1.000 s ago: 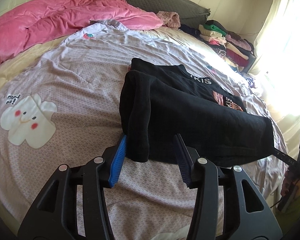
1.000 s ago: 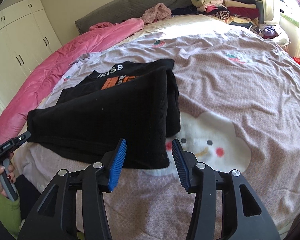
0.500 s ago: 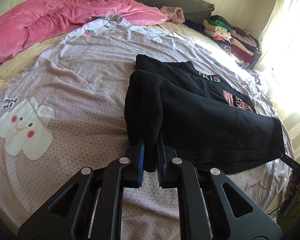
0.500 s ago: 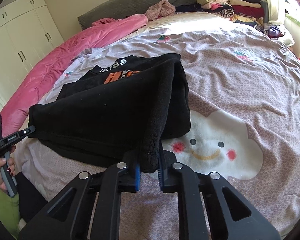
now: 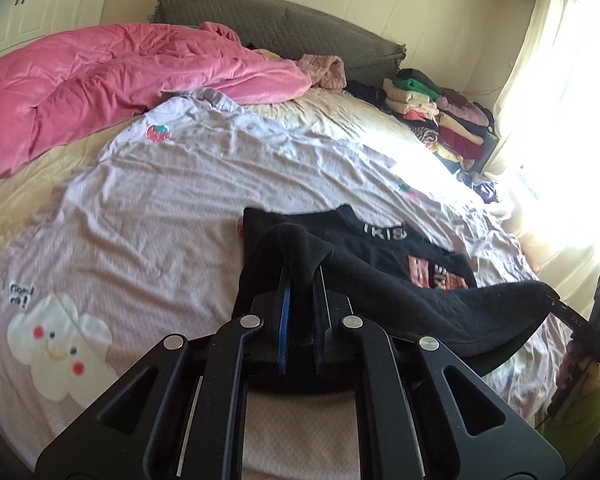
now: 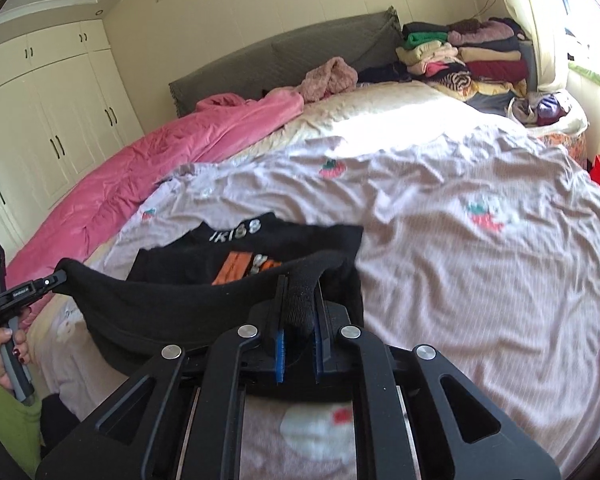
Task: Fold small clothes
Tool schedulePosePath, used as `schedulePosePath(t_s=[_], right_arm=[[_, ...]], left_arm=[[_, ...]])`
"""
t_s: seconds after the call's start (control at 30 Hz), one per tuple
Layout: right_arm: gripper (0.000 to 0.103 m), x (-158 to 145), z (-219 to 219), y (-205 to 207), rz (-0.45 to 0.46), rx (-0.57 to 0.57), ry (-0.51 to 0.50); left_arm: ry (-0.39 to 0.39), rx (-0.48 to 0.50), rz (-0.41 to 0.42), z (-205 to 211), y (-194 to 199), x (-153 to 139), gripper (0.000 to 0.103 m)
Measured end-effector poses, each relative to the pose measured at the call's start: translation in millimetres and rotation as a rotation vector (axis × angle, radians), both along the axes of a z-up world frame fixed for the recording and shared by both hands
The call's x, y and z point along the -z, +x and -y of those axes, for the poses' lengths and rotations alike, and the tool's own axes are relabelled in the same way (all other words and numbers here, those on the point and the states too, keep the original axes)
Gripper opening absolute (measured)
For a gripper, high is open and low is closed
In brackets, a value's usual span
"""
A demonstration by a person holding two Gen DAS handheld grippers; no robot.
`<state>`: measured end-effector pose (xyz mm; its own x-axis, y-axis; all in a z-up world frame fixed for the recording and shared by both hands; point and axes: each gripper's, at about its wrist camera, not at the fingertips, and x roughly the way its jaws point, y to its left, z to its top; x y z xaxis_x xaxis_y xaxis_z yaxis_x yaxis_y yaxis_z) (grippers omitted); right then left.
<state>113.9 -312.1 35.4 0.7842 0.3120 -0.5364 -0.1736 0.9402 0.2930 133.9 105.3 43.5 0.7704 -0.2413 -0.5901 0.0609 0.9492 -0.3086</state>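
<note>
Your left gripper [image 5: 300,284] and right gripper [image 6: 298,292] are each clamping a near corner of the black sweater [image 5: 400,280], lifting that edge off the lilac bedsheet [image 5: 160,208] and hiding the fingertips in cloth. White lettering is showing only partly, reading "KISS"; the orange print below is too folded to read.

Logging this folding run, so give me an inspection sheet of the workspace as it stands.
Surface: bed sheet, lilac with cloud and strawberry prints, wrinkled.
Job's things: black sweater, near hem lifted off the sheet, collar end lying flat with its print showing.
Clutter: pink duvet bunched along the far side; stack of folded clothes by the headboard.
Grippers: left gripper and right gripper each shut on a hem corner of the sweater.
Cables: nothing seen.
Surroundings: grey headboard, white wardrobe, bright window on one side.
</note>
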Motion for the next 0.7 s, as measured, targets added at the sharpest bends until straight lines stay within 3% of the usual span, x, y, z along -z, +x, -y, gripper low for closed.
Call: schedulePosePath(t_s=[0.3,0.7], right_arm=[[0.009,-2,3,58,-0.013,0.023,0.018],[0.009,43,-1,111,-0.148,0.073,0.022]], left_arm=[[-0.026,-0.048,-0.012,-14,43,2,0.003],[-0.02,-0.098,-0.097,-17,73,54,0.004]])
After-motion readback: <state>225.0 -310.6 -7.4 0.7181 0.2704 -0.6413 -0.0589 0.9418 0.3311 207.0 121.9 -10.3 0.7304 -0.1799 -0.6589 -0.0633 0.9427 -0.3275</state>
